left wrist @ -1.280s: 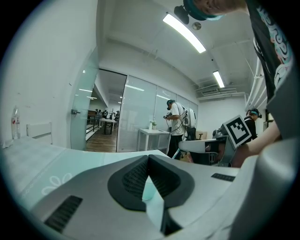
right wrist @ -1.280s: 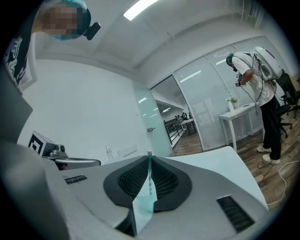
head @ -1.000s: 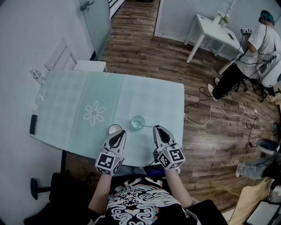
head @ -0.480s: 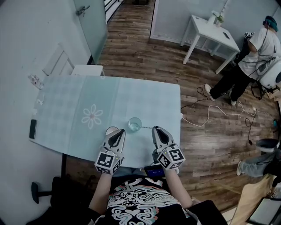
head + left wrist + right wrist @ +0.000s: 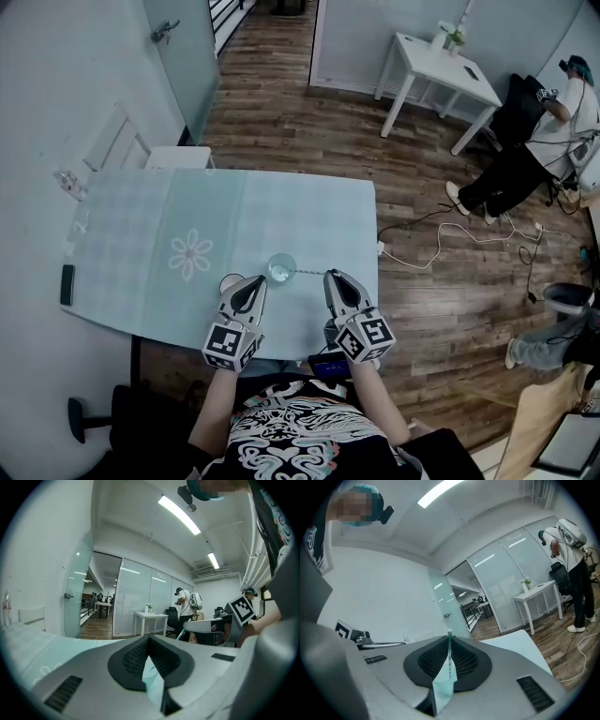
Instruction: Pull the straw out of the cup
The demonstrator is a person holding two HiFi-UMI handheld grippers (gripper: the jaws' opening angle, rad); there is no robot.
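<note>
The right gripper (image 5: 449, 640) is clamped on the straw (image 5: 307, 273), which runs leftward to the rim of the cup (image 5: 281, 267) standing near the table's (image 5: 141, 225) front edge, toward its right corner. The left gripper (image 5: 148, 639) has its jaws pressed together on nothing, just left of the cup.

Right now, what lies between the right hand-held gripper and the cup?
The straw, running from the right hand-held gripper to the cup, in the head view.

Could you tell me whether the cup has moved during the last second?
No: the cup keeps its place beside the flower print on the table; the view itself shifted.
</note>
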